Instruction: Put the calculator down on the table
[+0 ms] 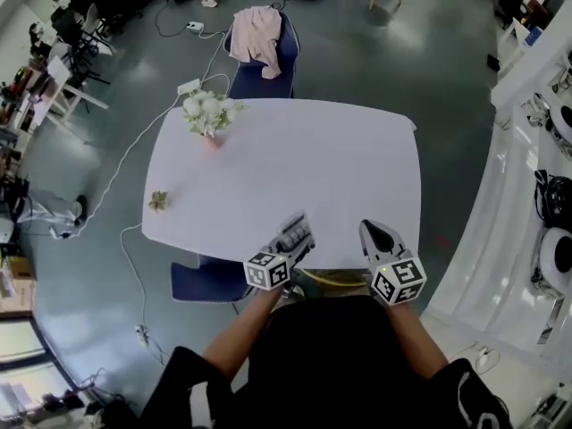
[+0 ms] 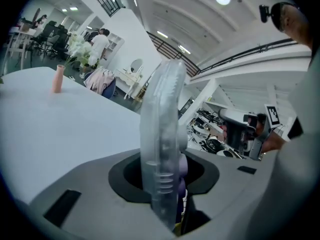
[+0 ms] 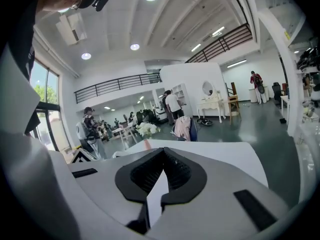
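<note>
1. Head view, far left: a small green sprig (image 1: 159, 201) lies on the white table (image 1: 295, 159), well to the left of the left claw and somewhat ahead of it.
2. A pink vase of white flowers (image 1: 208, 116) stands far ahead of that claw and to its left, near the table's far edge. Beyond it, a blue chair (image 1: 268, 74) carries a pink garment (image 1: 256, 32).
3. The left claw (image 1: 288, 242) hangs over the table's near edge, clenched on the calculator (image 1: 298, 227), which sticks out ahead of the jaws. In the left gripper view the calculator stands edge-on and upright between the jaws, with its clear cover on the left and purple showing on the right. Whether it touches the tabletop cannot be told.
4. The right claw (image 1: 376, 233) is near the left claw on its right, apart from it and also at the near edge. In the right gripper view its jaws meet at the tips, with nothing between them.
</note>
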{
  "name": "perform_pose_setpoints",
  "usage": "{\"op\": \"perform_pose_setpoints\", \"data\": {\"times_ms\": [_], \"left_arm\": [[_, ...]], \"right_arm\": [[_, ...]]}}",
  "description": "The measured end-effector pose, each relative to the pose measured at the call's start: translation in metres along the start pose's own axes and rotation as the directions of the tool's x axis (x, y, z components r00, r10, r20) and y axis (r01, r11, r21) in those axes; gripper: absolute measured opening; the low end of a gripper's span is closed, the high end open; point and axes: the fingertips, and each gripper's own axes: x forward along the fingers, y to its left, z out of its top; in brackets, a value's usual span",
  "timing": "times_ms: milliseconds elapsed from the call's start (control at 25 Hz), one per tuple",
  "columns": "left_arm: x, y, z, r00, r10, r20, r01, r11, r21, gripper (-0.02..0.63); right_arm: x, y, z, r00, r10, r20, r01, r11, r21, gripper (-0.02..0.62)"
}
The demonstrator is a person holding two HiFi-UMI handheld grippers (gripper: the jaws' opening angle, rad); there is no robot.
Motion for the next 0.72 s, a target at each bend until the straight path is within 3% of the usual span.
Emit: {"op": "perform_pose_setpoints", "data": {"times_ms": [280,440,560,720], "left_arm": [[0.085,0.04,-0.034,0.989,0.088,-0.121,-0.094,0.995,-0.044,0.127],[0.132,0.045,-0.056,0.977,0.034,-0.209,-0.037,0.999,-0.01,0.127],[0.156,0.045,-0.081,0.955,-0.034,-0.296,0.023,0.999,-0.041,0.127],[0.173,0.056,-0.105,0.914,-0.011,-0.405,-0.008,0.999,-0.044,0.129]], "right_arm": [[0.008,-0.05,-0.036,0.995,0.002,-0.101,0.008,0.995,0.099,-0.002],[0.011,-0.082,-0.047,0.99,-0.011,-0.138,0.027,0.993,0.116,-0.002],[0.013,-0.103,-0.051,0.987,-0.021,-0.159,0.039,0.993,0.115,-0.002],[0.013,-0.129,-0.048,0.986,-0.035,-0.165,0.053,0.993,0.105,-0.002]]}}
